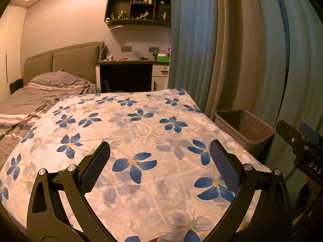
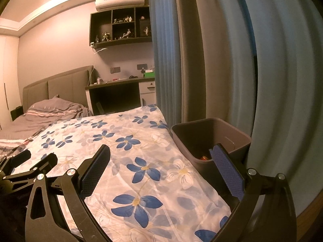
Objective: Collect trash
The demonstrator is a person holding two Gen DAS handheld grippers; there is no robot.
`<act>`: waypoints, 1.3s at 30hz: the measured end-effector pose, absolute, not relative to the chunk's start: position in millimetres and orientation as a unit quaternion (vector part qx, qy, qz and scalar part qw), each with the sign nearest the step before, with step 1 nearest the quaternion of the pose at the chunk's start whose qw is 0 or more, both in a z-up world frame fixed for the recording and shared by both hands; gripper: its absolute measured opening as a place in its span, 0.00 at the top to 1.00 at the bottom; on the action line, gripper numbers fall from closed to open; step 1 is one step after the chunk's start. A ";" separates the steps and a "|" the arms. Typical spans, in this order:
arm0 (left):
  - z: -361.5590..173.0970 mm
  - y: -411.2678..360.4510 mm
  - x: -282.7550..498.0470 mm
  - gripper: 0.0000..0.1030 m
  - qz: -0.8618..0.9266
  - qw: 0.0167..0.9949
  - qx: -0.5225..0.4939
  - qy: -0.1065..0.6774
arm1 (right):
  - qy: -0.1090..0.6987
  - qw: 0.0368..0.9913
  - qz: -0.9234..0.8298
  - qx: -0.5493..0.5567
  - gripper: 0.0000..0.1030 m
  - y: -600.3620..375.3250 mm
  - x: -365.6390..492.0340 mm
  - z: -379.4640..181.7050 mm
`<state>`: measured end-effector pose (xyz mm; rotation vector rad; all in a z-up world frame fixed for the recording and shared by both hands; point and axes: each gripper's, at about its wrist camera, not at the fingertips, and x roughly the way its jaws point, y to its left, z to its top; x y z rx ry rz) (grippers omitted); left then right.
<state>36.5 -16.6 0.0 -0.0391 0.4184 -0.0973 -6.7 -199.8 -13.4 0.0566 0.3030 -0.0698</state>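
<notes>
A grey plastic trash bin [image 1: 245, 130] stands on the floor at the right edge of a surface covered by a white cloth with blue flowers [image 1: 131, 137]. In the right wrist view the bin [image 2: 210, 135] holds something orange-brown [image 2: 205, 157] at its bottom. My left gripper [image 1: 159, 151] is open and empty above the cloth. My right gripper [image 2: 161, 151] is open and empty over the cloth's right edge, its right finger [image 2: 226, 169] in front of the bin. No loose trash shows on the cloth.
Blue and beige curtains [image 1: 232, 50] hang right behind the bin. A bed with grey bedding [image 1: 40, 92] lies to the left. A desk [image 1: 131, 62] and wall shelves with figurines [image 1: 139, 6] are at the back. The right gripper's body [image 1: 300, 145] shows at the right of the left wrist view.
</notes>
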 end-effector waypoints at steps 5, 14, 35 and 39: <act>-0.2 -18.3 36.3 0.06 -0.049 0.977 -0.020 0.208 | 0.151 0.987 -0.036 0.030 0.05 -199.9 -8.0 -12.5; -1.1 -21.0 35.6 0.06 -0.050 0.976 -0.021 0.209 | 0.152 0.987 -0.035 0.030 0.05 -201.4 -7.6 -12.6; -0.7 -19.1 36.0 0.06 -0.051 0.976 -0.021 0.210 | 0.152 0.987 -0.034 0.031 0.05 -203.3 -7.8 -12.3; -0.7 -19.7 35.9 0.06 -0.051 0.976 -0.022 0.210 | 0.151 0.987 -0.035 0.031 0.05 -204.3 -7.5 -12.4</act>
